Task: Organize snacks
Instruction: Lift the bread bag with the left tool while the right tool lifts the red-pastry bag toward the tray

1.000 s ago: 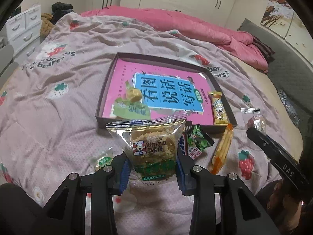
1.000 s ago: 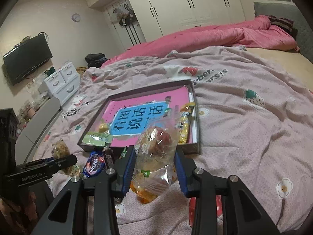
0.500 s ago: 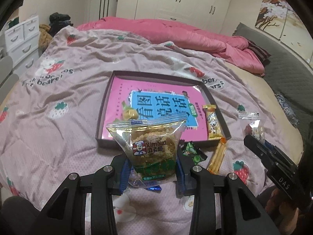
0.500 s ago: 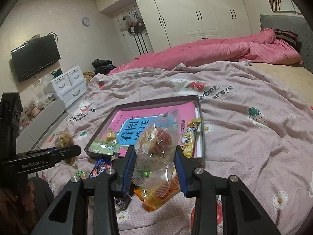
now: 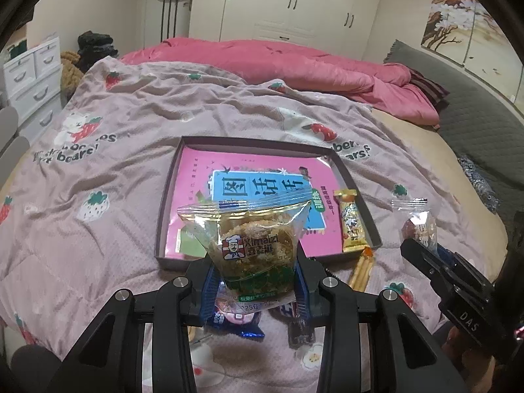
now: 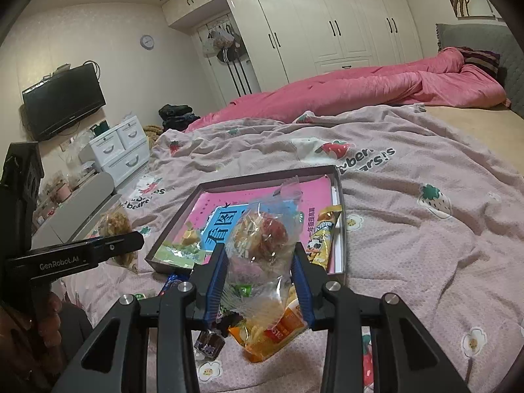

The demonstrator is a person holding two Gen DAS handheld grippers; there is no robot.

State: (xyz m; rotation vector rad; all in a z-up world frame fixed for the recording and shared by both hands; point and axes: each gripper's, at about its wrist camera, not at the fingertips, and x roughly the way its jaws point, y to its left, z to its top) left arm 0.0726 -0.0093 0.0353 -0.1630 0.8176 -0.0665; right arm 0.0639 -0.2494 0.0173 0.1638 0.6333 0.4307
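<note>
On the strawberry-print quilt (image 5: 98,170), a clear rice-cake packet (image 5: 253,245) is clamped by the left gripper (image 5: 253,280); an orange-based clear snack bag (image 6: 262,262) is clamped by the right gripper (image 6: 258,281).

Two grippers (image 5: 255,281) (image 6: 258,281); two held snack packs (image 5: 252,245) (image 6: 262,245); one tray (image 5: 170,180).

Clear packet with the chef logo (image 5: 252,245) is up off the bed, upright, crumbly brown cake inside, pinched at its lower sides. Second clear packet (image 6: 262,245), a red-and-tan pastry, is held tilted above the box's (image 5: 165,209) near edge. In the box: a yellow bar (image 5: 350,222) along the right wall, green packets (image 6: 177,252) near-left. Orange stick pack (image 5: 360,268) and blue wrapper (image 5: 235,319) lie on the bedspread.
</note>
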